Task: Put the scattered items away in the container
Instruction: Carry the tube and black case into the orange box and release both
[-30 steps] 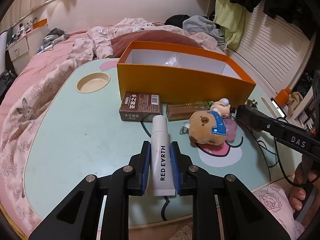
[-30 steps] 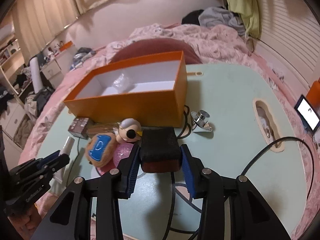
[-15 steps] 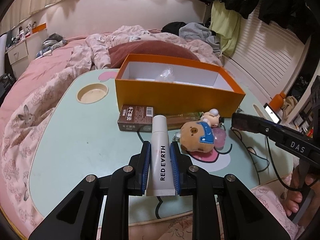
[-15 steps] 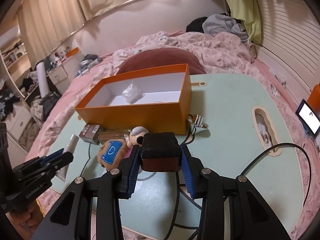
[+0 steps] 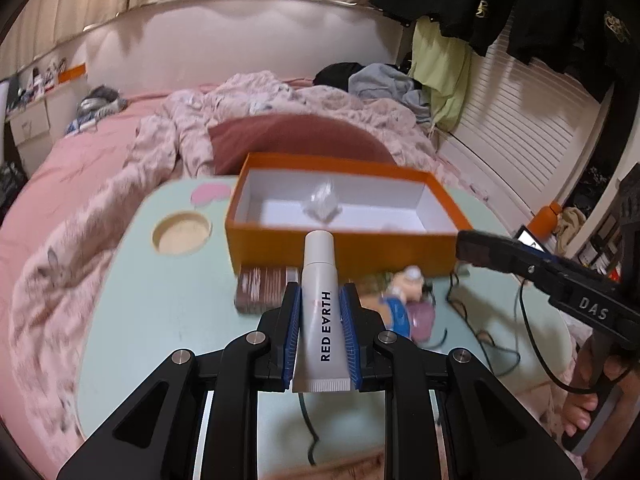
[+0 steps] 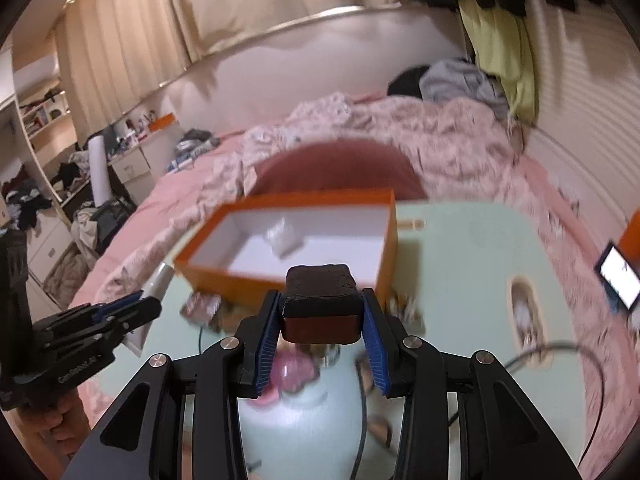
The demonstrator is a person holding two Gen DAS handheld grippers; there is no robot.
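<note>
My left gripper is shut on a white RED EARTH tube, held above the pale green table with its cap toward the orange box. My right gripper is shut on a dark boxy case, lifted in front of the orange box. A clear crumpled packet lies inside the box. On the table before the box lie a brown carton and a plush bear. The left gripper with the white tube also shows at the left of the right wrist view.
A black cable snakes over the table's right side. A round cup recess sits at the table's left, a slot at its right. A pink bed with a rumpled quilt lies behind. A lit phone is at the right.
Both grippers have risen with their loads, so the table and orange box look lower and farther, and more of the box's inside shows. Both grips stay the same.
</note>
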